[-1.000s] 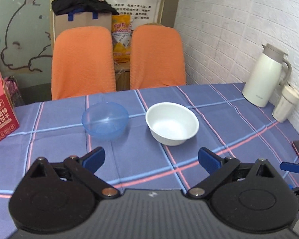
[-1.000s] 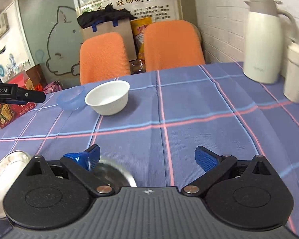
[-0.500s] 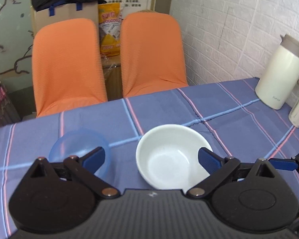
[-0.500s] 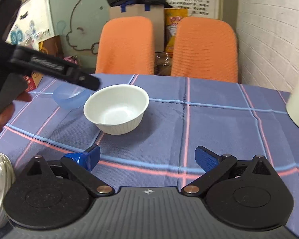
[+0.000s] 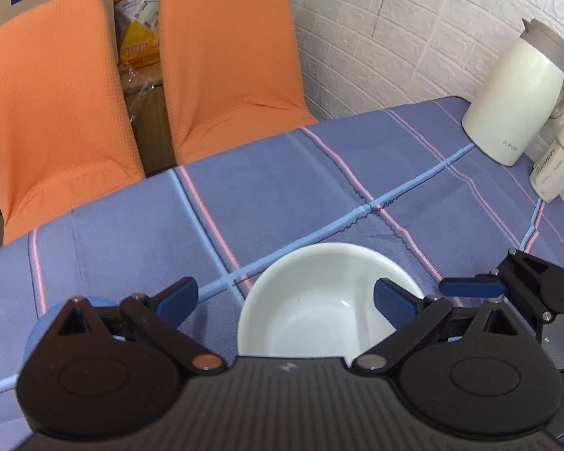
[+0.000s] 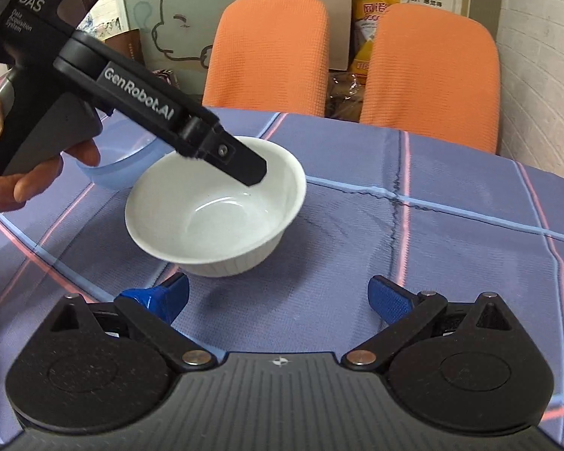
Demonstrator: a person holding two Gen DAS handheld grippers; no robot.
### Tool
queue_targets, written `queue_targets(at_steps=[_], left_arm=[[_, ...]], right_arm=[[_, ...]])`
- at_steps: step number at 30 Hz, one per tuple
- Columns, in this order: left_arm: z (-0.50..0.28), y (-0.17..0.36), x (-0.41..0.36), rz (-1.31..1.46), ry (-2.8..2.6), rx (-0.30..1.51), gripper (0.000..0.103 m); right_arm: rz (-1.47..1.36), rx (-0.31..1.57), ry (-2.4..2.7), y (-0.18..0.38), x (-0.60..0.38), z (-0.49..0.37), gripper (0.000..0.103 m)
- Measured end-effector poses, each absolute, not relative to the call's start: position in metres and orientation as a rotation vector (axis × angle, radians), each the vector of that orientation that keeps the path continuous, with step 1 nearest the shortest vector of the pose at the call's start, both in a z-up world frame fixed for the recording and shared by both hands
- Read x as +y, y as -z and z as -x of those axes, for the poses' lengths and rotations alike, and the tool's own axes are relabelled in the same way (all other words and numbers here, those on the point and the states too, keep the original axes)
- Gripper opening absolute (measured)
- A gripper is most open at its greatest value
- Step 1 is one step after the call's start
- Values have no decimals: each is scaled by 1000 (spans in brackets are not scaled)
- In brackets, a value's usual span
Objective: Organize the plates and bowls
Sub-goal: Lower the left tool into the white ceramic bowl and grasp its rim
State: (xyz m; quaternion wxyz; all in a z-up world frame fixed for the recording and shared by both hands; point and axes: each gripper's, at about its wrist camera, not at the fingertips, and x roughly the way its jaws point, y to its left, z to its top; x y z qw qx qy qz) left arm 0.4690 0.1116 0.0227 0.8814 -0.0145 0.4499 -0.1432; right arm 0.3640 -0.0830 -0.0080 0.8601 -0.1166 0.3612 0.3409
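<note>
Closing on the white bowl (image 5: pixel 331 300), the left tool (image 5: pixel 285 297) has moved forward over the last second: a moment ago both bowls sat well ahead of it, and now its right finger hangs inside the bowl while its left finger is outside, so the near wall lies between them. The fingers are spread, nothing pinched. In the right wrist view that same finger dips over the bowl's far rim (image 6: pixel 214 206). This reads as the approach to a rim grasp, likely to lift the white bowl and nest it with the blue bowl (image 6: pixel 112 165), which sits just beside it, toward the tabletop's left edge.

The left tool slopes downward from the hand (image 6: pixel 22 173) gripping its handle. The right tool (image 6: pixel 278 300) hovers just short of the bowl, fingers spread and empty, pointing toward the tabletop's far edge and the orange chairs (image 6: pixel 270 45).
</note>
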Motion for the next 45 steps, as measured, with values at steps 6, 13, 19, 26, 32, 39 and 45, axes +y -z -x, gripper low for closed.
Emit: queue_targets(at_steps=[6, 13, 19, 26, 32, 39, 45], left_arm=[[-467, -12, 97, -55, 299, 938, 98], [-463, -2, 90, -123, 291, 938, 97], [-463, 4, 89, -132, 273, 946, 95], [-465, 2, 89, -80, 292, 952, 75], [-459, -8, 83, -59, 314, 934, 72], [-416, -39, 58, -67, 336, 907, 71], [-342, -66, 24, -65, 359, 890, 71]], right_arm=[[303, 756, -749, 18, -65, -371, 90], [301, 665, -811, 24, -77, -367, 91], [308, 682, -808, 16, -68, -374, 88], [289, 589, -804, 18, -58, -384, 83], [319, 499, -804, 6, -61, -368, 83], [325, 487, -763, -23, -84, -336, 83], [352, 493, -758, -50, -118, -267, 84]])
